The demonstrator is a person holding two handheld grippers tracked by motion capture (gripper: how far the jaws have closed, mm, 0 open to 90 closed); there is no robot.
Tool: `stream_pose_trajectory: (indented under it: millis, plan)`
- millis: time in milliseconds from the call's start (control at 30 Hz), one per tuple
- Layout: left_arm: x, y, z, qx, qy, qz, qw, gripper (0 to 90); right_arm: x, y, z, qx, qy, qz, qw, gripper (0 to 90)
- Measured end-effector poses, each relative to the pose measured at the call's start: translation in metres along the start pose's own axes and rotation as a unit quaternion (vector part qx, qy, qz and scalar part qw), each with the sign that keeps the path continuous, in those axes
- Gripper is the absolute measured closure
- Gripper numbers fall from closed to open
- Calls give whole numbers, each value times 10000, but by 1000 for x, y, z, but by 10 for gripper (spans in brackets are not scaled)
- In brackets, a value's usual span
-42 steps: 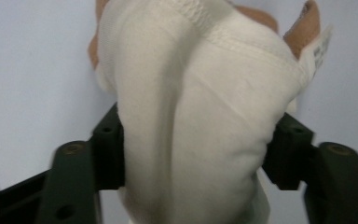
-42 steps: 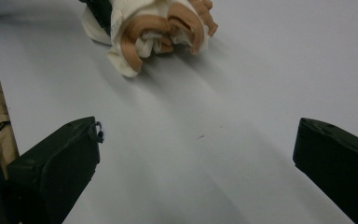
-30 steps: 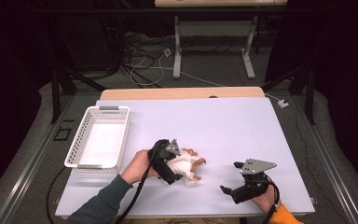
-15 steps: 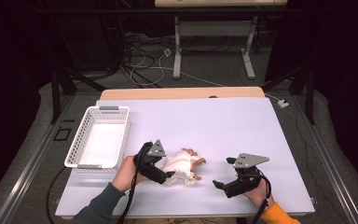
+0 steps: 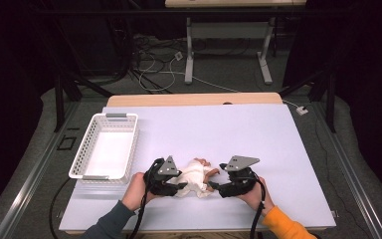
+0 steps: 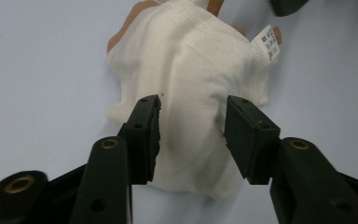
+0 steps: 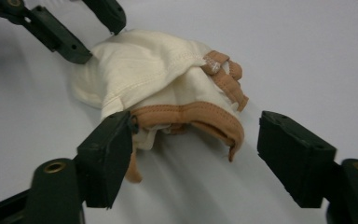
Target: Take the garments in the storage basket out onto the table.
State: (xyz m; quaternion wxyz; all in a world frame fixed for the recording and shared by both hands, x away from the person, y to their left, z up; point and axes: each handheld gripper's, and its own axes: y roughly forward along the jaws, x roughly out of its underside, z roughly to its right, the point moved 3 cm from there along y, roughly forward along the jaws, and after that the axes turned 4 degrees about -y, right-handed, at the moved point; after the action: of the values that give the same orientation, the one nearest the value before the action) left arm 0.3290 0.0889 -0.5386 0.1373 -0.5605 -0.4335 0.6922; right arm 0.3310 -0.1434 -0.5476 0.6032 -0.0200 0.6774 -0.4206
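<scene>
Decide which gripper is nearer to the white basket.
The left gripper: it sits just right of the white basket, at the cream garment. The right gripper is beyond the garment, farther right.

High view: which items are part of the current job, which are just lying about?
In the job:
- cream garment with tan trim, crumpled on the table
- left gripper, jaws just closing around the garment
- right gripper, jaws just closing at the tan-trimmed edge

Lying about:
- white basket, empty, left of the garment
- cables on the floor beyond the table
</scene>
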Motion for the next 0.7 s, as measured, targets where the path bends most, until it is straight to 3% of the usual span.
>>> stream_pose_trajectory:
  millis: [200, 400, 533, 700]
  plan:
    - [2, 3, 0, 33, 20, -8, 10000, 658, -6, 19, 0, 56, -115, -180, 9998, 542]
    - [5, 8, 0, 92, 43, 12, 9999, 779, -4, 26, -2, 91, -275, -329, 9990, 780]
    - [5, 7, 0, 107, 68, 32, 9999, 812, -3, 24, -2, 131, -372, -308, 9987, 841]
    - [4, 3, -2, 132, -64, 199, 9997, 818, -4, 17, -1, 208, -394, -177, 9988, 851]
